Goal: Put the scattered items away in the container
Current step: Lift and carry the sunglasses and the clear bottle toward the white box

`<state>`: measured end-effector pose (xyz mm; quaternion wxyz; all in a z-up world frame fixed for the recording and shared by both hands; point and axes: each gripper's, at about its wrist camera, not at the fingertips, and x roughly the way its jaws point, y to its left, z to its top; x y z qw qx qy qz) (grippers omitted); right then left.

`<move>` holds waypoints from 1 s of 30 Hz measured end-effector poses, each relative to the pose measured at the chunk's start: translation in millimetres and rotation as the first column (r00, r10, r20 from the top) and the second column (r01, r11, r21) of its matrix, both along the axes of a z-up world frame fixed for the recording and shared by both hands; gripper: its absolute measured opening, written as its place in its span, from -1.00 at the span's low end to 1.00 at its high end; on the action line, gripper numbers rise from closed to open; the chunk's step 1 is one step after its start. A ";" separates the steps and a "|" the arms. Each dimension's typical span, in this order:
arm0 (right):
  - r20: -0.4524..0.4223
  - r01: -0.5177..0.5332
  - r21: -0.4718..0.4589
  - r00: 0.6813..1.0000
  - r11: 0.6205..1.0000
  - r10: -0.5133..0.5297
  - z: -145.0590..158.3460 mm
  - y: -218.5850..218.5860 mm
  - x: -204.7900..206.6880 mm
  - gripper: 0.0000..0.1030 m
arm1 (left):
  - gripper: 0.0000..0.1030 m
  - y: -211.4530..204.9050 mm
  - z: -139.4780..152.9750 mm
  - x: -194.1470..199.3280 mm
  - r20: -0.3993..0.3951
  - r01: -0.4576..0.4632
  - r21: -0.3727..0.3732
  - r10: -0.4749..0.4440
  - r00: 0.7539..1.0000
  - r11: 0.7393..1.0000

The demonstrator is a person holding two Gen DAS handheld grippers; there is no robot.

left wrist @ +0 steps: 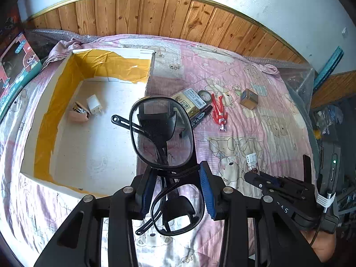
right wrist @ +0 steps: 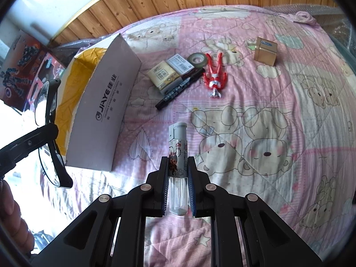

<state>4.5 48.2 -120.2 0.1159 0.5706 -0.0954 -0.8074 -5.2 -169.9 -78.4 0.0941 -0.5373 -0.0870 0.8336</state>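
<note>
Left gripper (left wrist: pixel 175 191): fingers closed on the folded glasses (left wrist: pixel 164 149), pinching the frame at the bridge between the two lenses; one lens sticks out ahead of the fingertips, the other sits back between the finger bases.
Risk, glasses: the hold is on a thin frame edge only. Judged likely to pivot or slip between the blue pads (left wrist: pixel 205 191) if swung fast; a loose temple arm could catch the box wall.
Right gripper (right wrist: pixel 178 178): fingers closed on a clear lighter (right wrist: pixel 177 155), held lengthwise, its grey cap past the fingertips, its base back between the pads.
Risk, lighter: smooth plastic body, narrow contact. Judged able to slide forward out of the grip if tipped nose-down.
Cardboard box (left wrist: pixel 44 111): ahead and left of the left fingers, open top, torn yellow tape lining; a white charger plug (left wrist: pixel 94 106) and a small pinkish item already lie inside.
Risk, release point: the glasses appear to hang over the box's near right wall, not clearly inside. Opening here could drop them on the rim or the quilt (right wrist: pixel 267 111).
Risk, collision: both grippers are close together beside the box; converging on it at once could knock them together.
Far items: black marker (right wrist: pixel 180 89), card packs, tape roll (right wrist: pixel 197 58), red figure (right wrist: pixel 214 75) and gold box (right wrist: pixel 265 52) lie on the quilt well ahead, not yet tidied.
</note>
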 end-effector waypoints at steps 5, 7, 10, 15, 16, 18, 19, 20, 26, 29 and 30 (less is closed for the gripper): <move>-0.009 -0.051 -0.002 0.999 0.999 0.051 7.4 -19.9 -3.7 -0.69 | -0.22 -12.6 3.8 3.5 -0.005 -0.024 0.015 0.024 1.000 1.000; -0.016 -0.069 -0.003 0.997 0.998 0.069 10.9 -27.7 -5.2 -0.69 | -0.23 -16.6 5.0 4.4 -0.006 -0.034 0.021 0.034 0.999 0.999; -0.024 -0.097 -0.005 0.995 0.995 0.097 15.9 -38.4 -7.3 -0.69 | -0.22 -22.8 7.1 5.2 -0.007 -0.048 0.027 0.048 0.999 0.998; -0.035 -0.138 -0.007 0.990 0.990 0.138 23.4 -55.4 -10.3 -0.69 | -0.22 -34.2 9.9 7.0 -0.009 -0.072 0.041 0.073 0.997 0.997; -0.038 -0.145 -0.007 0.989 0.989 0.145 25.3 -58.6 -10.8 -0.69 | -0.22 -36.3 10.2 7.4 -0.010 -0.078 0.043 0.079 0.997 0.996; -0.041 -0.160 -0.007 0.986 0.987 0.160 28.0 -64.7 -12.7 -0.69 | -0.22 -40.9 10.4 8.0 -0.009 -0.090 0.049 0.090 0.996 0.995; -0.044 -0.167 -0.008 0.985 0.986 0.166 29.5 -67.8 -13.5 -0.69 | -0.22 -43.2 10.4 8.1 -0.009 -0.096 0.050 0.096 0.995 0.994; -0.046 -0.174 -0.008 0.984 0.985 0.174 31.2 -70.8 -14.4 -0.69 | -0.22 -45.3 10.4 8.0 -0.008 -0.100 0.053 0.101 0.995 0.994; -0.070 -0.221 -0.009 0.973 0.975 0.220 42.8 -90.1 -20.3 -0.69 | -0.22 -55.6 11.4 6.7 -0.009 -0.128 0.063 0.129 0.992 0.990; -0.080 -0.243 -0.010 0.967 0.970 0.242 48.3 -100.2 -24.3 -0.69 | -0.22 -62.8 12.3 5.6 -0.010 -0.146 0.067 0.147 0.989 0.987; -0.084 -0.250 -0.011 0.965 0.968 0.248 49.8 -103.6 -25.5 -0.69 | -0.23 -65.5 12.5 5.1 -0.010 -0.153 0.068 0.154 0.988 0.986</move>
